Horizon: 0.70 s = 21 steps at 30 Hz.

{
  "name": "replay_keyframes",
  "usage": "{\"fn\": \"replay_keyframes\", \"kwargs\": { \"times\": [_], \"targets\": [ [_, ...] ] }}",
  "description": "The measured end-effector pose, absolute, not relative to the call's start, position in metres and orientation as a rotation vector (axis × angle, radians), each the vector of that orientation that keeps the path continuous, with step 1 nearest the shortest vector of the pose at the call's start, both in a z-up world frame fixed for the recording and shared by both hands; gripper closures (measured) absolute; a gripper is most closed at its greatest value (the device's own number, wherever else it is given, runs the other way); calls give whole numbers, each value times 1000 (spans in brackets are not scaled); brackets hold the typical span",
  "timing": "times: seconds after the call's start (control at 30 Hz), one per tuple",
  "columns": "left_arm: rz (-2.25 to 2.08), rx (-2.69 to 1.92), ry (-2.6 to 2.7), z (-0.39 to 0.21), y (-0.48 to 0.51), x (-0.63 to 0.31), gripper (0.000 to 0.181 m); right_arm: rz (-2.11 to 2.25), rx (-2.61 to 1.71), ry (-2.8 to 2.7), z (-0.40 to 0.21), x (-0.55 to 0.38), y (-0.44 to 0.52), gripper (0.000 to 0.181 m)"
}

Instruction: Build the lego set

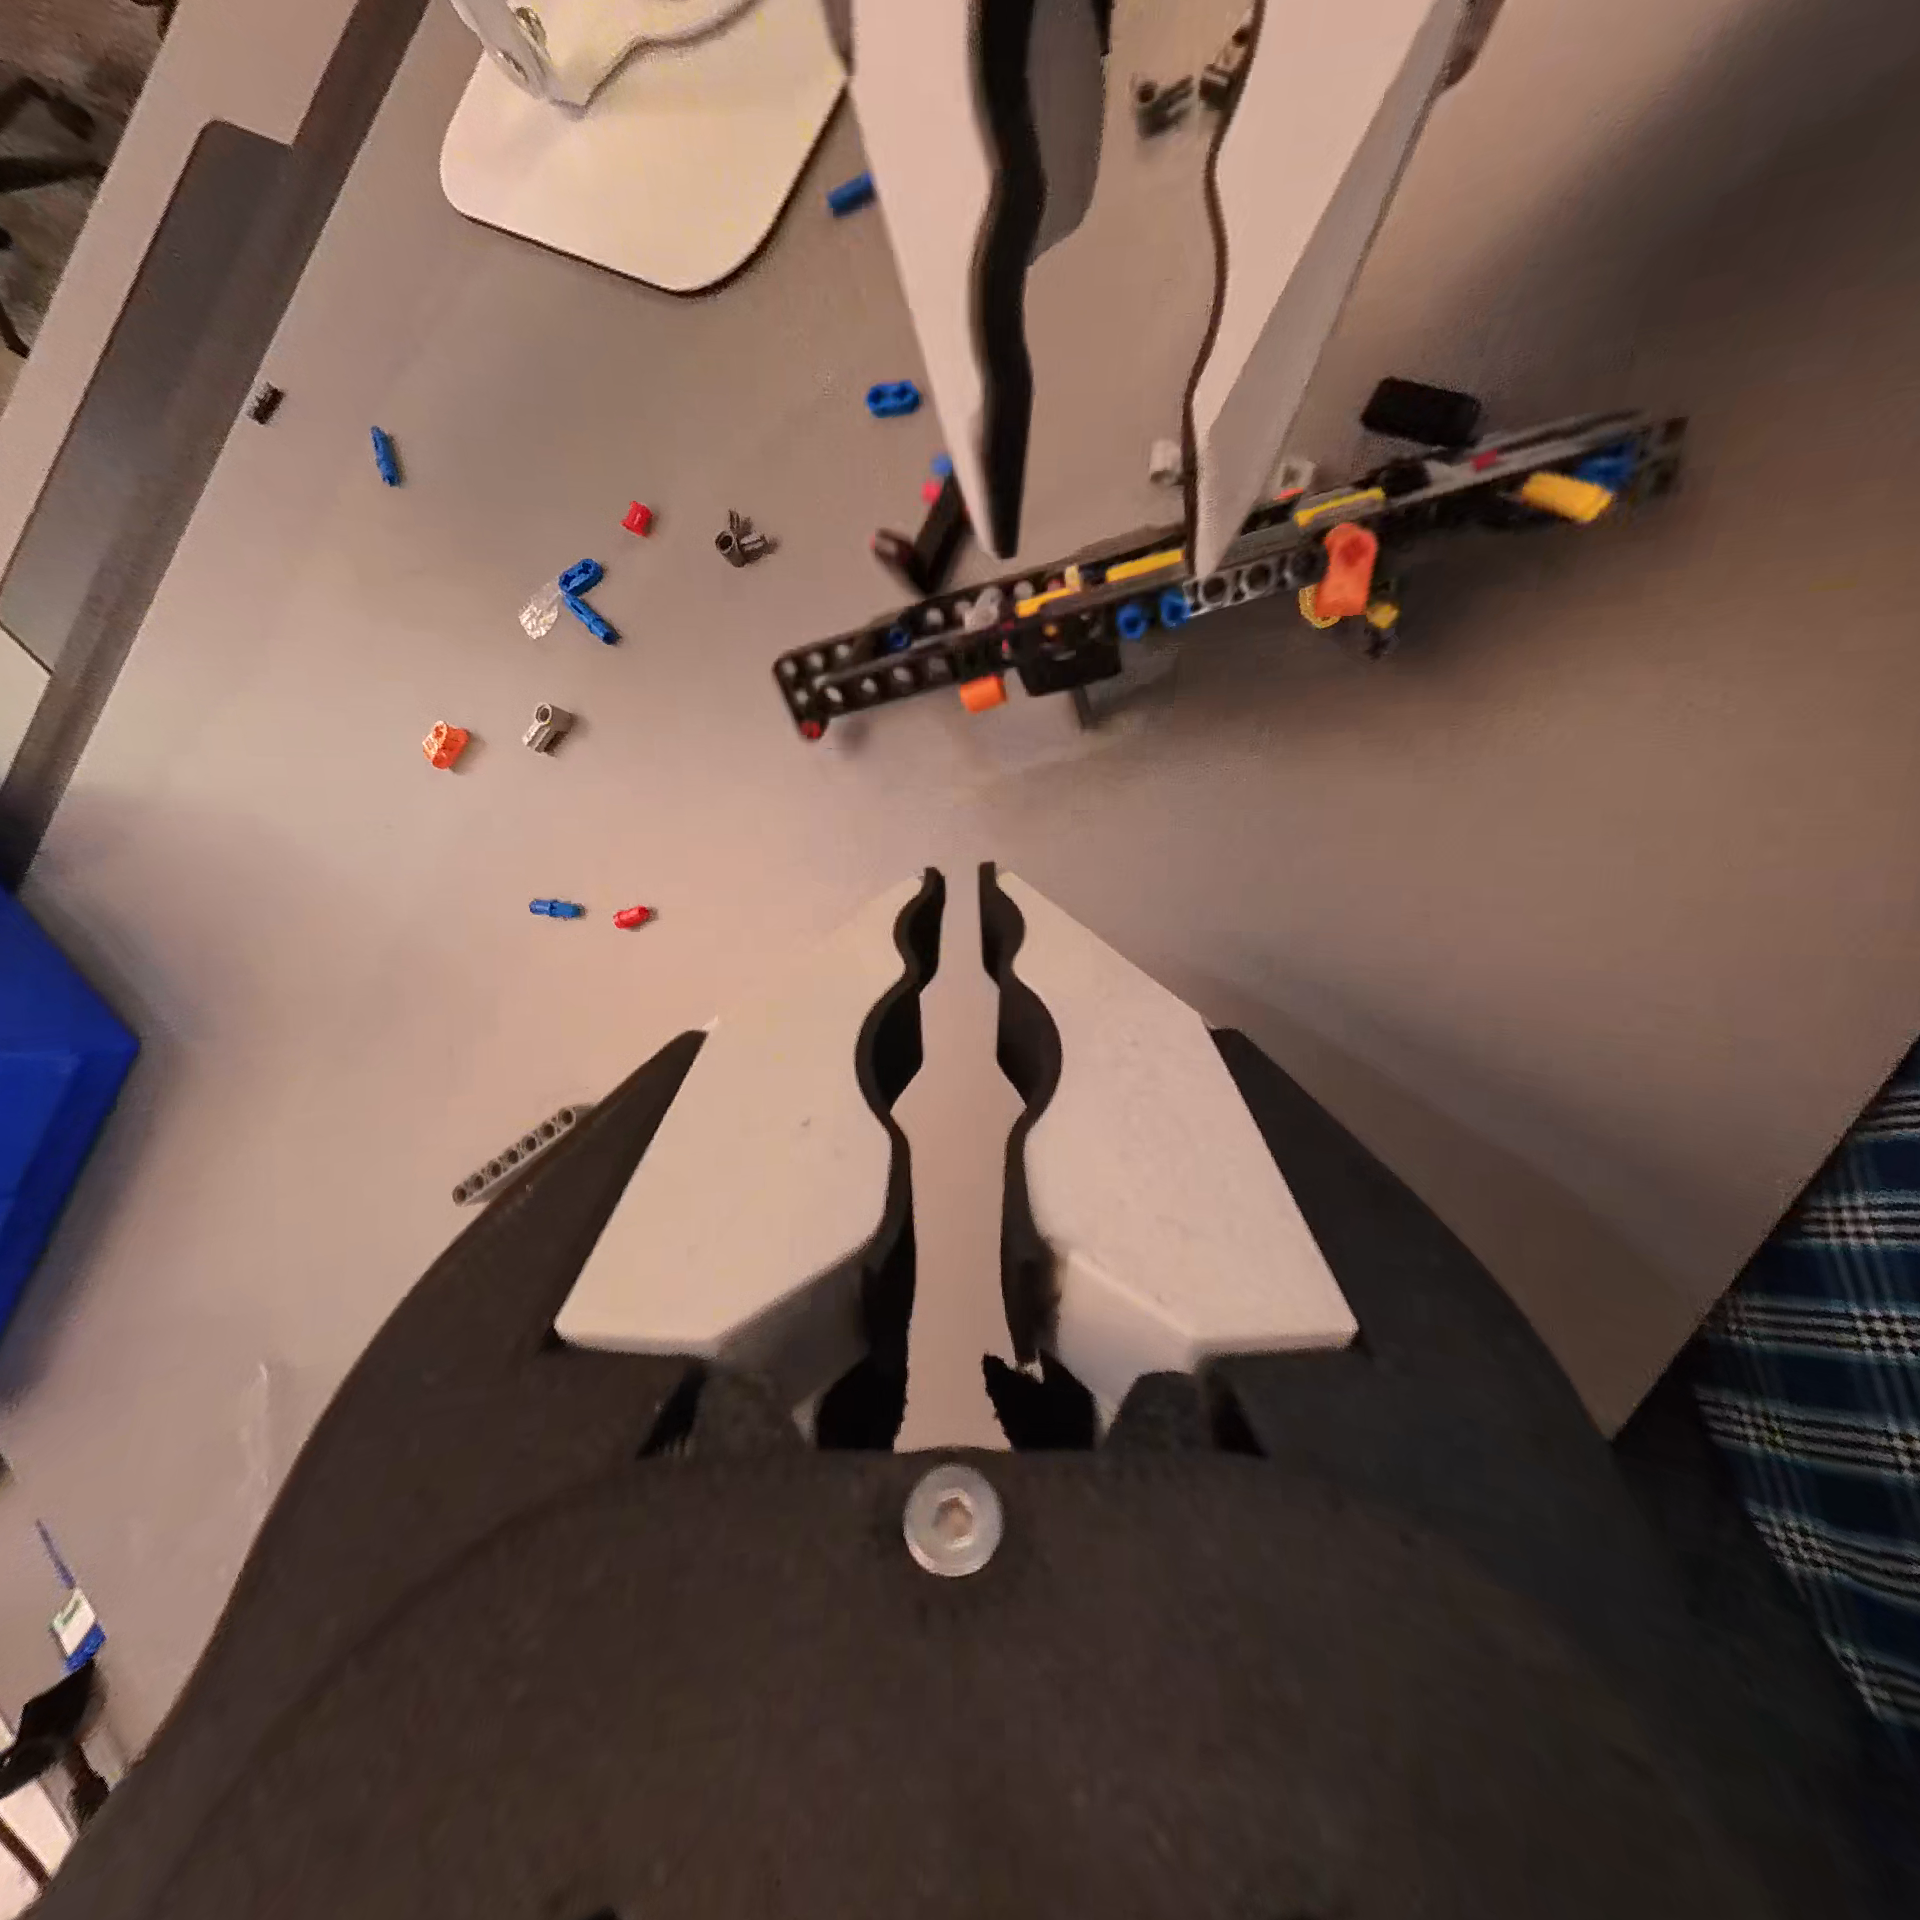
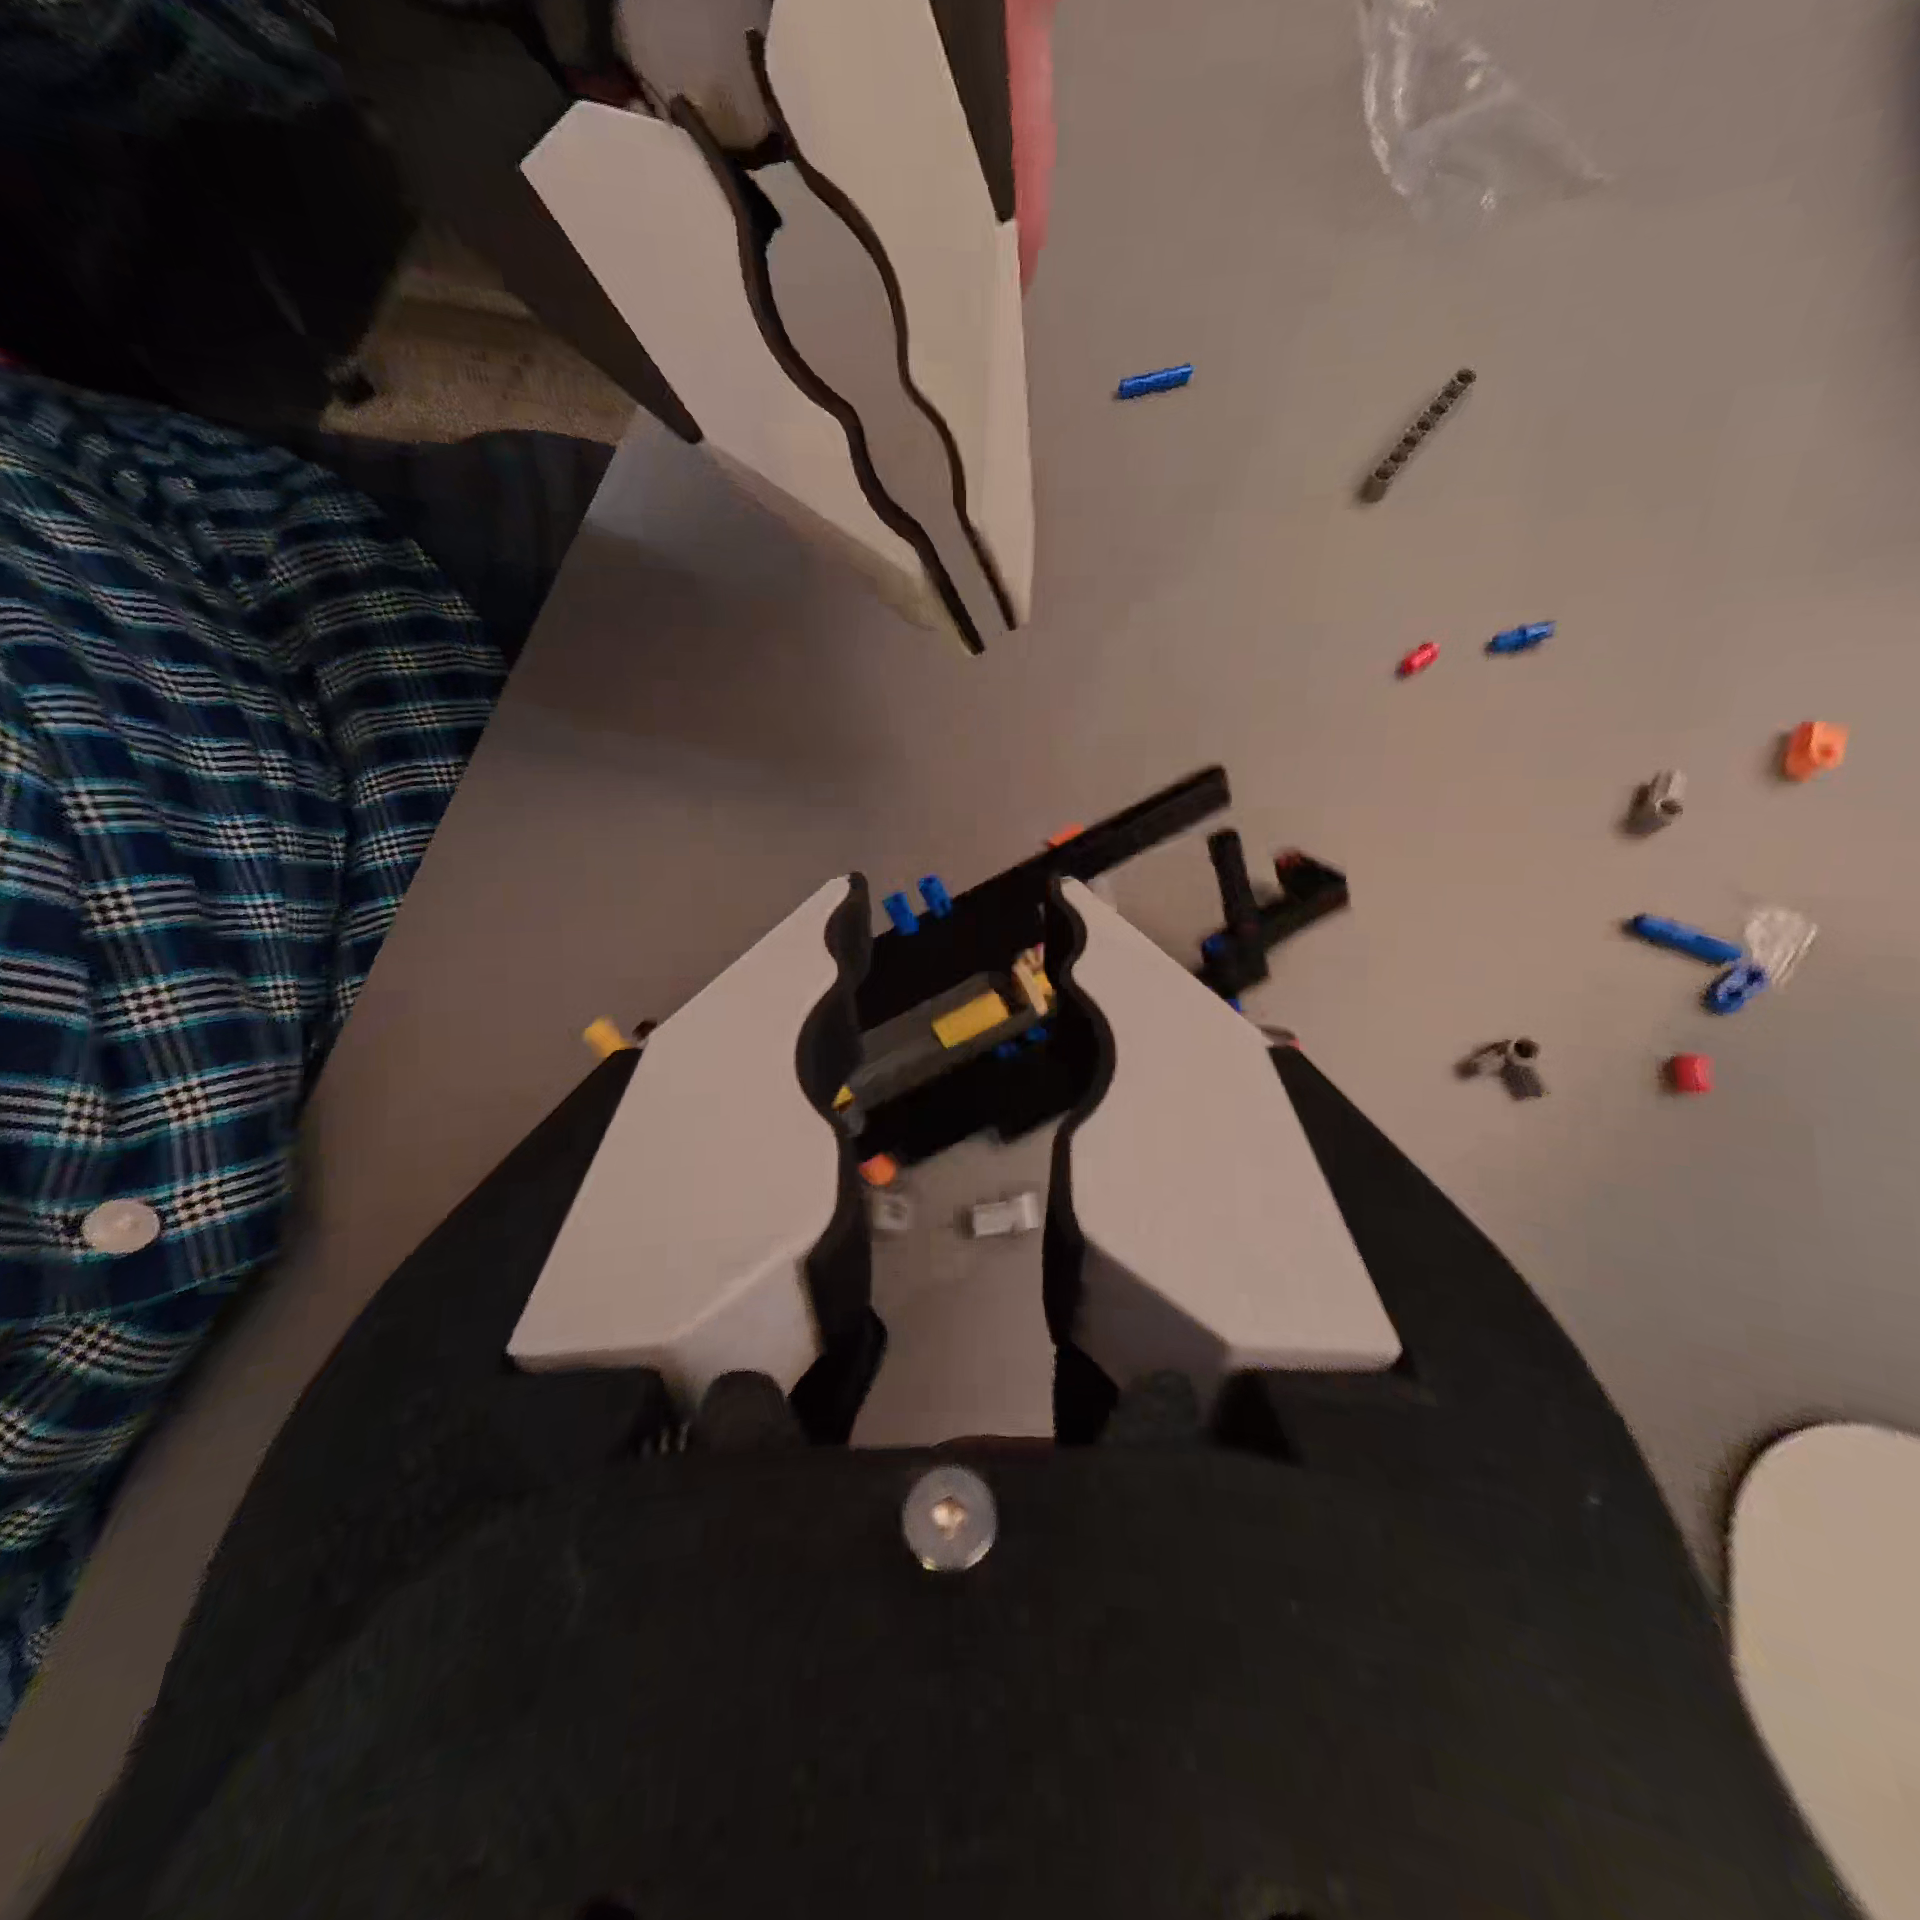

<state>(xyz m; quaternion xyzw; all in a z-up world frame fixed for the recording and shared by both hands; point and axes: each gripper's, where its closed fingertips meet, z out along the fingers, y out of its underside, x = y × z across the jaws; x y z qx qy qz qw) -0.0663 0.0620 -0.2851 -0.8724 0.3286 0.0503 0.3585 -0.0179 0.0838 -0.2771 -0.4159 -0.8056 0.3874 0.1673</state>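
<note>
- The lego assembly, a long black-and-grey beam frame with yellow, blue and orange parts, lies on the grey table.
- The right gripper straddles the assembly's middle with its fingers spread wide, one on each side; whether the pads actually touch it is hard to tell.
- The left gripper hangs above bare table near the assembly, its fingers nearly together with only a thin slit between them and nothing inside.
- Loose pieces lie scattered to one side: blue pins, a red bush, an orange connector, a grey beam.
- A white stand base sits at the table's far edge, and a plaid sleeve borders the near edge.
</note>
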Motion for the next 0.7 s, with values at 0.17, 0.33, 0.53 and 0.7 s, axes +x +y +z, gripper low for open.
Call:
{"fn": "replay_keyframes", "kwargs": {
  "times": [0.17,0.33,0.53,0.7],
  "targets": [
    [203,-2179,912,-281,69,-47,149,1165,-1264,-2229,-287,-3,82,155],
    [-144,-2249,525,-274,73,-26,148,1212,-1339,-2068,-271,19,104,154],
    [-603,-2325,81,-286,85,-3,128,1138,-1313,-2075,-290,32,100,154],
    [-650,-2338,-99,-301,97,-5,154,1102,-1265,-2101,-304,27,86,156]
  ]
}}
